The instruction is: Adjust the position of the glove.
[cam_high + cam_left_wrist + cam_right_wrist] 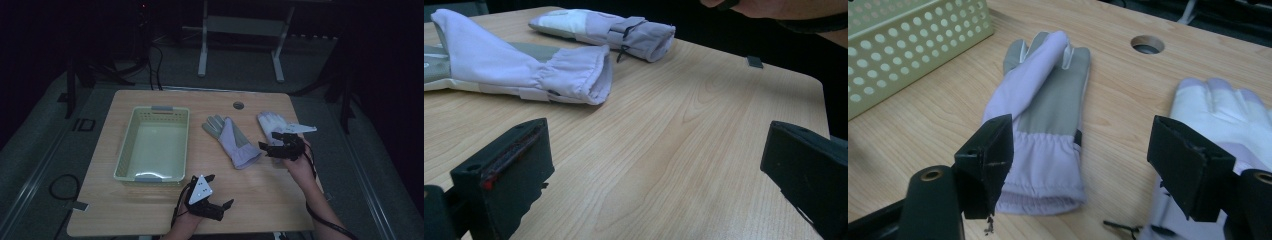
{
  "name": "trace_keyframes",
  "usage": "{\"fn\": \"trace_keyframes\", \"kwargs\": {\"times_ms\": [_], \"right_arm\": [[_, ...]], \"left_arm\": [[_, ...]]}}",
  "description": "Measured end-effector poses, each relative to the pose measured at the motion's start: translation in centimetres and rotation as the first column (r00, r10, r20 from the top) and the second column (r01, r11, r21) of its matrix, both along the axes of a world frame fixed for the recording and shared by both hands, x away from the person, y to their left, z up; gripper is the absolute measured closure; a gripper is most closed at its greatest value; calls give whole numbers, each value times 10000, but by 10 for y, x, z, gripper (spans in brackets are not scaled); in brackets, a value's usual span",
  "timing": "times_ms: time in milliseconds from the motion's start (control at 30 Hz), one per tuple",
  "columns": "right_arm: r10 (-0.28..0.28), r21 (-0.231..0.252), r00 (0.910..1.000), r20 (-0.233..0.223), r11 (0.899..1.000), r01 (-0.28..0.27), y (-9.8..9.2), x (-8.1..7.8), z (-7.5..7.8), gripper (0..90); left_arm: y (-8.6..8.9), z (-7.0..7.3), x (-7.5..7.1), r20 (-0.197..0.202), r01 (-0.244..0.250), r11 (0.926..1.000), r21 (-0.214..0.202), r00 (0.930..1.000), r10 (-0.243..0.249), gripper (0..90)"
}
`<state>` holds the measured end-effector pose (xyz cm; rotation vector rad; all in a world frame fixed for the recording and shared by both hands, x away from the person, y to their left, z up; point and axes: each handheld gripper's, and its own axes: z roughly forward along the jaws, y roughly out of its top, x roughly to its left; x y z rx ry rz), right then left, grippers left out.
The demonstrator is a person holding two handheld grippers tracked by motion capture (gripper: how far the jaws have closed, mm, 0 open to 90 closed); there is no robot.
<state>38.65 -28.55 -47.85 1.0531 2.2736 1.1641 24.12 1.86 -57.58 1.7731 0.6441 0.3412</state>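
**Right gripper lines up on the near glove**

While the basket (152,145) waits well off to the right gripper's left, the step in hand looks like picking up a glove for it. The wooden table (260,190) bears both gloves — the grey-palmed glove (1043,120) lies straight ahead of the right gripper (1080,165), its cuff between the parted jaws, nothing clamped; the second glove (1218,110) lies just to its right. Best to drop low and pinch the cuff squarely. The left gripper (656,170) hangs back, jaws apart — empty.
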Motion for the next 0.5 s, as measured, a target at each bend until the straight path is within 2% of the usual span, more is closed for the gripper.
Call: {"fn": "trace_keyframes", "kwargs": {"times_ms": [67,233,500], "right_arm": [[67,-63,10000,-32,10000,-68,4,3,-2,299],[402,14,9990,-173,9992,-401,15,11,-7,315],[827,-201,9952,-531,9963,-839,37,27,-19,386]], "left_arm": [[0,0,0,2,18,10000,3,10000,-18,5],[0,0,0,-8,46,10000,-14,10000,-46,5],[0,0,0,-5,86,10000,3,10000,-86,5]]}}
